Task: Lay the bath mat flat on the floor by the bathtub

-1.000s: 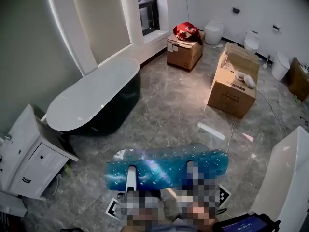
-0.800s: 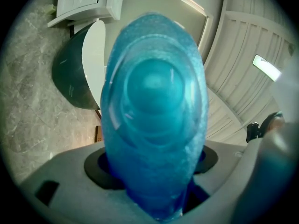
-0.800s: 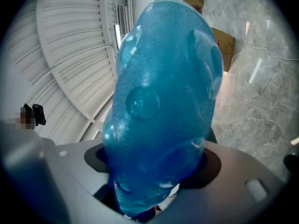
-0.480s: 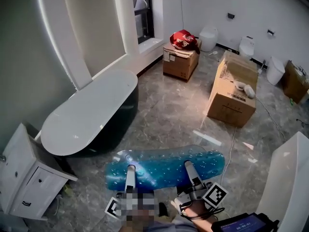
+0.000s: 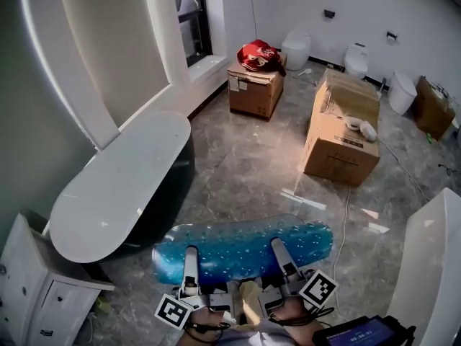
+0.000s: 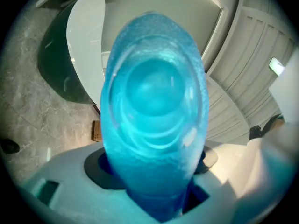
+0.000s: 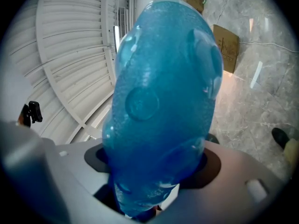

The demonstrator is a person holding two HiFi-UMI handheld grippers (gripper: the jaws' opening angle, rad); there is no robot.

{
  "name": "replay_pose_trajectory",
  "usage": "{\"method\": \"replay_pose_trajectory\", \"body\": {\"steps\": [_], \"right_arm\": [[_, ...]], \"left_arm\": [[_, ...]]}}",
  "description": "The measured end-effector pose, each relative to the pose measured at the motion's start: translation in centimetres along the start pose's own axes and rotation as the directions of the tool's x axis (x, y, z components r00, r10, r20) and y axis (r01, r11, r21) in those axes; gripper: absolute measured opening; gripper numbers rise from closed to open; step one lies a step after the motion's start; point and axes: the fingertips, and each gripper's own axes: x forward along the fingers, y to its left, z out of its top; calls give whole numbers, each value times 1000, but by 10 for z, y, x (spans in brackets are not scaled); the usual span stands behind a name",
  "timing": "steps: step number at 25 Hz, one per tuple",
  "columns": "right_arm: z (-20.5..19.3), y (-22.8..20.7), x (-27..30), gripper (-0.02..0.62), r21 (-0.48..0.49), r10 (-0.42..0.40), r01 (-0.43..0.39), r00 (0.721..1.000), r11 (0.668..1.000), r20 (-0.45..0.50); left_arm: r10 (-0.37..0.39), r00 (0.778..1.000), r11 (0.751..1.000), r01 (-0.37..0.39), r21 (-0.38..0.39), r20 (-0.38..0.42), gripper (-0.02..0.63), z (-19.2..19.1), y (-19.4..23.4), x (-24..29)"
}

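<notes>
A rolled blue translucent bath mat (image 5: 241, 249) with suction cups hangs crosswise above the grey marble floor, just right of the near end of the bathtub (image 5: 115, 193). My left gripper (image 5: 191, 254) is shut on its left part, and my right gripper (image 5: 276, 245) is shut on its right part. In the left gripper view the bath mat (image 6: 154, 115) fills the space between the jaws, with the bathtub (image 6: 84, 41) behind it. The right gripper view shows the bath mat (image 7: 163, 101) clamped the same way. The fingertips are hidden by the roll.
A white cabinet (image 5: 36, 294) stands at the near left of the tub. Two cardboard boxes (image 5: 256, 89) (image 5: 342, 139) sit farther back, one bearing a red bag (image 5: 258, 52). Toilets (image 5: 297, 49) line the far wall. A white fixture (image 5: 432, 265) is at the right; a cable (image 5: 346, 215) crosses the floor.
Both grippers have carried the mat forward along the floor; the bathtub now lies nearer and larger at the left. The grip on the mat looks unchanged.
</notes>
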Motion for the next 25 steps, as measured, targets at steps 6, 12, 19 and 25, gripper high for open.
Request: {"method": "replay_pose_trajectory", "body": {"steps": [6,12,19,25], "right_arm": [[32,-27,83,370,18,-28,27,999,999,22],[75,-52,174,368,28,-51,51,998,998,24],[111,-53,250,367,44,-42,40,999,998,27],[121,-47,291,367,36,-24,23,999,999,32]], "left_arm": [[26,999,1000,-26,8,-33,348,13,40,89],[57,997,998,-57,4,-49,350,19,73,190],[55,997,998,-54,8,-52,350,26,83,274],[31,998,1000,-30,7,-55,350,39,83,315]]}}
